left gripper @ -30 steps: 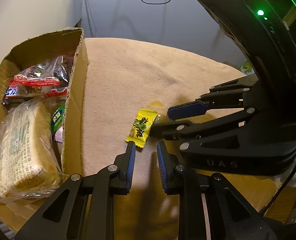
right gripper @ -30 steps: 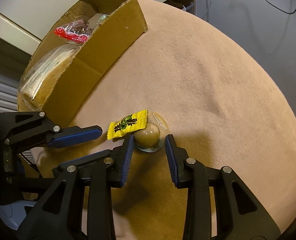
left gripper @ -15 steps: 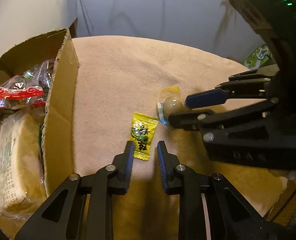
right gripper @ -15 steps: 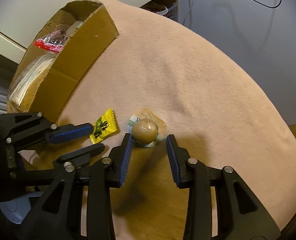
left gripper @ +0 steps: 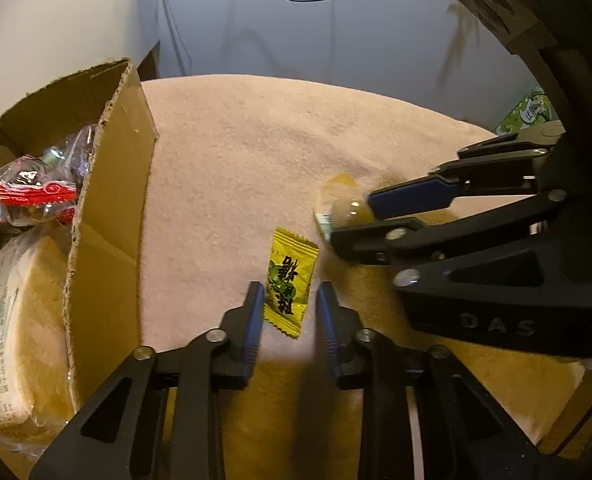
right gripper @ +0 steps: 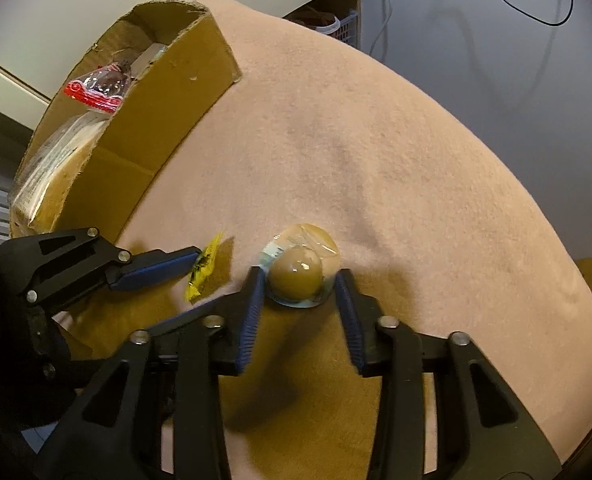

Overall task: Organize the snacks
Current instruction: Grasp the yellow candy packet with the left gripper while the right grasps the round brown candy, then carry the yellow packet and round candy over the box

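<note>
Left wrist view gives the clearest look into the open brown cardboard box [left gripper: 112, 184] on the left: a clear packet with red trim [left gripper: 26, 194] on top and a plastic-wrapped pale bread slab [left gripper: 20, 340] below it. It also shows the printed face of the small yellow candy wrapper with green-and-black print [left gripper: 290, 280], lying flat on the beige felt cloth [left gripper: 248, 148]. The right wrist view shows that wrapper only edge-on [right gripper: 203, 270], but it reveals the round brown ball in a clear plastic dome pack [right gripper: 297, 276] in full, where the left view has it half hidden behind the other tool.

The left gripper [left gripper: 290, 306] is parted, 2 blue pads flanking the near end of the yellow wrapper, with a gap on either side, gripping nothing. The right gripper [right gripper: 300, 292] is also apart, its pads bracketing the dome pack closely; whether they touch the plastic cannot be told. Both snacks sit on the cloth, outside the box, just beside each other.
</note>
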The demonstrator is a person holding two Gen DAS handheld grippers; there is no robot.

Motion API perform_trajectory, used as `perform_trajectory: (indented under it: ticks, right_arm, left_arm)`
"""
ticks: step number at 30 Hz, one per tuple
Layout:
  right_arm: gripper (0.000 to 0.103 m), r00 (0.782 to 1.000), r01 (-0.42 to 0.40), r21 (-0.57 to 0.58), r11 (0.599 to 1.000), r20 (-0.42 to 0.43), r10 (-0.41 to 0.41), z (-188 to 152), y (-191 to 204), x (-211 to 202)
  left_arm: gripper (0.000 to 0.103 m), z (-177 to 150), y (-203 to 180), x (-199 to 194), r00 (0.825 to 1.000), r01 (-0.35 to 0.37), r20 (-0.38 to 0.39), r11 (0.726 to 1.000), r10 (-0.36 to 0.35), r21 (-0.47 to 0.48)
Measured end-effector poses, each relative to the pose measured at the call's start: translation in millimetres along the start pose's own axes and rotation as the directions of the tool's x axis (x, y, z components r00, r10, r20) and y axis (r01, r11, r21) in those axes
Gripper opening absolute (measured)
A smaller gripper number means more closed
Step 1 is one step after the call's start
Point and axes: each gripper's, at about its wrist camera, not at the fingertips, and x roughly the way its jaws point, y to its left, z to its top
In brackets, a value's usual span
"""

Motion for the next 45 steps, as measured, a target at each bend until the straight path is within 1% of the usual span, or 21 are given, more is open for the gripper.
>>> perform_trajectory:
  ticks: [1, 3, 4, 5, 6, 11, 16, 21, 26, 28, 34, 38, 41, 44, 45]
  right_arm:
    - [0.035, 1.000, 0.004, -0.001, 1.000, 0.001, -0.004, -1.4, 0.5, -0.7]
    - [0.035, 1.000, 0.012, 0.002, 1.000, 0.004, -0.012, -6.5, 0.7, -2.0]
    - [0.034, 1.000, 0.015, 0.009, 1.000, 0.006, -0.015, -8.3, 0.4, -2.4]
    - [0.030, 1.000, 0.015, 0.021, 1.000, 0.009, -0.015, -10.7, -2.4, -4.1]
    - [0.028, 1.000, 0.007, 0.030, 1.000, 0.014, -0.008, -12.0, -1.3, -5.0]
    - [0.027, 1.000, 0.008, 0.046, 0.999, 0.025, -0.009, -19.5, -3.3, -10.1]
    - [0.027, 0.999, -0.005, 0.072, 0.997, 0.042, 0.002, -20.5, -15.2, -12.5]
    - [0.027, 0.998, -0.015, 0.084, 0.996, 0.059, 0.010, -19.4, -14.8, -16.1]
    - [0.027, 0.997, -0.019, 0.102, 0.995, 0.073, 0.012, -23.5, -16.9, -21.6]
    - [0.027, 0.996, -0.022, 0.105, 0.994, 0.085, 0.013, -25.0, -15.6, -27.0]
    - [0.027, 0.992, -0.030, 0.102, 0.994, 0.128, 0.017, -28.3, -7.7, -46.9]
    - [0.027, 0.988, -0.035, 0.091, 0.995, 0.155, 0.021, -27.8, -1.1, -61.0]
    - [0.027, 0.984, -0.045, 0.073, 0.996, 0.177, 0.031, -25.8, 7.0, -71.6]
    - [0.027, 0.980, -0.046, 0.047, 0.998, 0.195, 0.036, -24.5, 18.3, -84.7]
    - [0.027, 0.979, -0.048, 0.039, 0.998, 0.199, 0.040, -25.4, 20.5, -88.1]
  left_arm:
    - [0.019, -0.2, 0.3, -0.3, 1.000, 0.000, 0.004, 1.000, 0.000, 0.000]
    - [0.012, 0.6, 2.8, 0.5, 1.000, 0.004, 0.009, 1.000, -0.004, -0.009]
    - [0.012, 0.6, 3.2, 0.4, 1.000, 0.006, 0.010, 1.000, -0.006, -0.015]
    - [0.011, 0.9, 2.8, 0.6, 1.000, 0.010, 0.010, 1.000, -0.009, -0.020]
    - [0.010, 0.6, 2.8, 0.3, 1.000, 0.013, 0.011, 1.000, -0.012, -0.024]
    - [0.010, -0.3, 6.4, -1.9, 0.998, 0.063, 0.015, 0.996, -0.062, -0.064]
    - [0.010, 0.8, 8.3, -6.4, 0.996, 0.090, 0.012, 0.992, -0.089, -0.087]
    - [0.010, -0.3, 14.1, -16.2, 0.995, 0.101, 0.027, 0.988, -0.099, -0.114]
    - [0.010, -0.2, 19.7, -31.2, 0.992, 0.121, 0.045, 0.984, -0.116, -0.133]
    - [0.010, -7.2, 35.3, -44.6, 0.991, 0.129, 0.054, 0.983, -0.122, -0.135]
    - [0.010, -6.6, 43.7, -71.0, 0.987, 0.146, 0.089, 0.978, -0.134, -0.147]
    - [0.010, -9.4, 51.2, -92.2, 0.984, 0.145, 0.120, 0.978, -0.128, -0.152]
    - [0.010, -11.8, 53.0, -100.5, 0.983, 0.142, 0.140, 0.977, -0.120, -0.156]
    - [0.010, -15.4, 65.1, -113.2, 0.981, 0.136, 0.162, 0.976, -0.109, -0.170]
    - [0.010, -16.1, 62.0, -113.2, 0.980, 0.133, 0.168, 0.976, -0.104, -0.174]
